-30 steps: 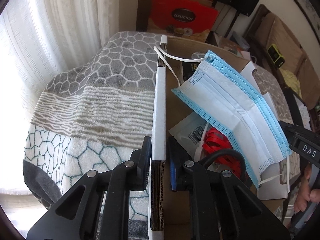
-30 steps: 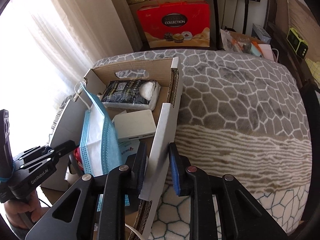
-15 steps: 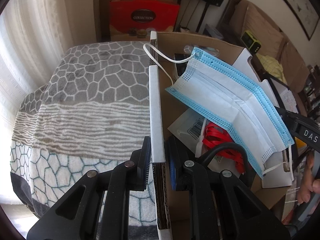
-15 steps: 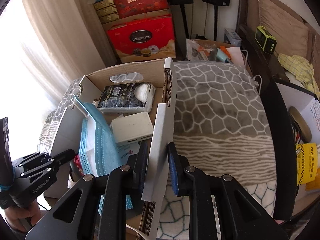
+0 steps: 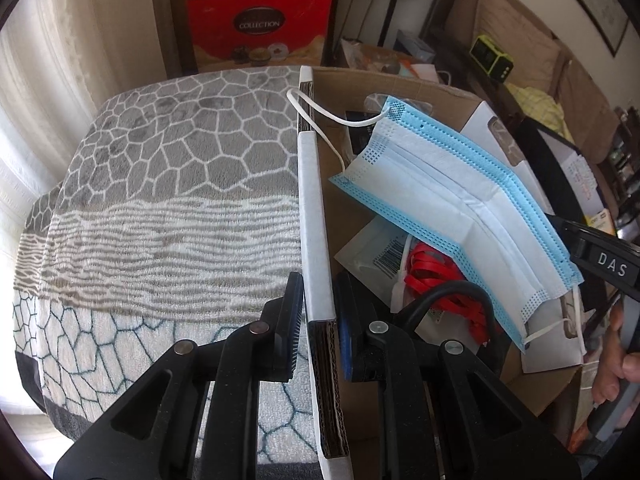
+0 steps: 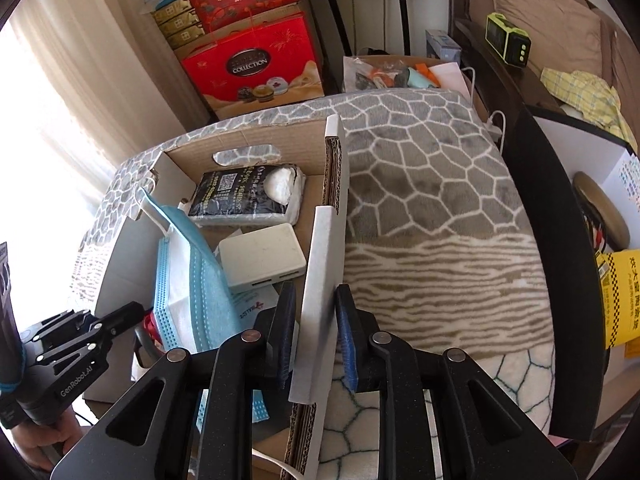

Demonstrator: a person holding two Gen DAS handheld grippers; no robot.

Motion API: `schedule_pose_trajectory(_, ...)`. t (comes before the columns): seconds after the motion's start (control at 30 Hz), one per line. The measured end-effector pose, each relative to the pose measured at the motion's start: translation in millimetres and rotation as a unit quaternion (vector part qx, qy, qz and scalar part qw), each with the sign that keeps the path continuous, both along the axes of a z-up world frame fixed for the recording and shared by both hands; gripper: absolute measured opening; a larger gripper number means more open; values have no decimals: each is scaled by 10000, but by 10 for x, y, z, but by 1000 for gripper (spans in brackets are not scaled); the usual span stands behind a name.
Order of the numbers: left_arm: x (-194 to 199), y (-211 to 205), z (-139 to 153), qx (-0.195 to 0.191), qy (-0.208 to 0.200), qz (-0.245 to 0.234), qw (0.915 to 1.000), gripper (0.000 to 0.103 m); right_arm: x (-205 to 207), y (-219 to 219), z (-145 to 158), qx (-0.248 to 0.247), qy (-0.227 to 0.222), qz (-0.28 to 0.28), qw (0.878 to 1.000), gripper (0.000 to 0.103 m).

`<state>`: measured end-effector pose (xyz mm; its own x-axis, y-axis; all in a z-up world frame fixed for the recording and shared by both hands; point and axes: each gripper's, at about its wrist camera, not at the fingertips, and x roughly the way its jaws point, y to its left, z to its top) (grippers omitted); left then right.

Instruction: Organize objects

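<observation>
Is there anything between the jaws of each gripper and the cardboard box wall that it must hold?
Nothing visible does. The left gripper has one side wall of the cardboard box directly between its jaws, and the right gripper has the opposite wall. The face mask lies inside the box, not between jaws and walls.

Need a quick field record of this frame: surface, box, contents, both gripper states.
surface: patterned blanket
container: open cardboard box on the blanket
contents: face mask, black packet, white device, red cord
left hand-held gripper: straddles the box's left wall, contact unclear
right hand-held gripper: straddles the box's right wall, contact unclear
</observation>
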<state>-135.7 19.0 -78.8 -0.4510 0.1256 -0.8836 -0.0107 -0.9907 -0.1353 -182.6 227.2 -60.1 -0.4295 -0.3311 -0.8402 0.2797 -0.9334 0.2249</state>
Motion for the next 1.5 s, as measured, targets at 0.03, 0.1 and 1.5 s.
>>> schedule_pose_trajectory(0.03,5,6,9,9,4,-12,10000,15,7,7,1,-42,2,-4,10000,24)
schedule_pose_trajectory(0.1,29,14,38,-11,64,15,10000,24,45,15,41,-70,90,-16,9999,28)
schedule_pose_trajectory(1.5,1346,83,598,-492,1248,466,9899,103,1559,101,517,562,1513,-303,9864,102)
